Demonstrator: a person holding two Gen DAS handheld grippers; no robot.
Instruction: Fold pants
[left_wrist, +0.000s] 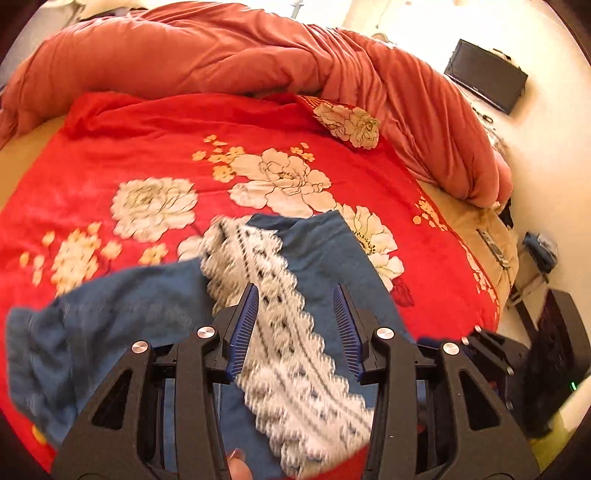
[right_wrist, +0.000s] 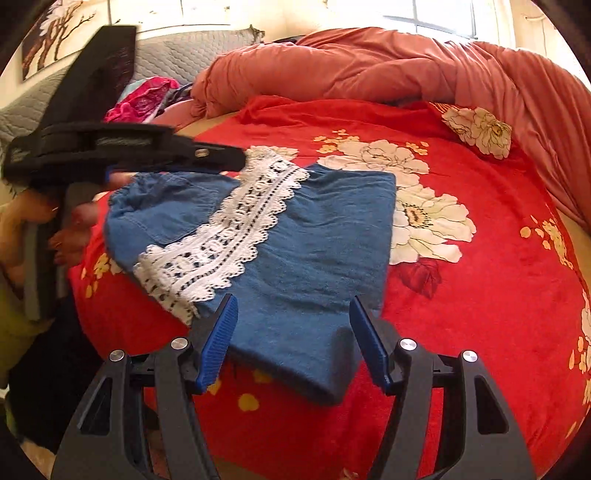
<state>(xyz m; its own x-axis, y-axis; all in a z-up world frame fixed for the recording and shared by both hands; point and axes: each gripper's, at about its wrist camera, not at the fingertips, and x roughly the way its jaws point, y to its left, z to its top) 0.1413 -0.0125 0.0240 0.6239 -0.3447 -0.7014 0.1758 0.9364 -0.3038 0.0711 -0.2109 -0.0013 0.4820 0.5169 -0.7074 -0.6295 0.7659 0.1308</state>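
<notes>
- Left wrist view: the left gripper (left_wrist: 295, 325) hangs over the pants (left_wrist: 325, 258), tilted down at them, jaws apart with the lace strip (left_wrist: 295, 350) running between the pads; neither pad presses on the cloth, so nothing is held.
- Right wrist view: the right gripper (right_wrist: 293, 339) stands with jaws wide apart, straddling the near blue corner of the pants (right_wrist: 295, 251) without pinching it. The left gripper (right_wrist: 207, 153) shows side-on at the far left end of the garment, just at the top end of the lace strip (right_wrist: 225, 229).
- Place: the pants lie on the red floral blanket (right_wrist: 480, 314), close to the bed's near edge and toward its left side, well short of the heaped pink duvet (right_wrist: 369, 66) along the far edge.
- Shape and axis: they already form a compact blue block, which I judge to be folded at least once. Its long axis runs from the gathered end at the left out to the straight edge on the right, roughly along the near bed edge; the lace band crosses it on a slant, from the near left to the far middle.
- Why so: laid flat on open blanket, the block leaves room to fold. Each gripper sits at an opposite end, probably ready to take the cloth for another fold or to smooth it.
- Blur over the lace in the left view hides fine detail there.
</notes>
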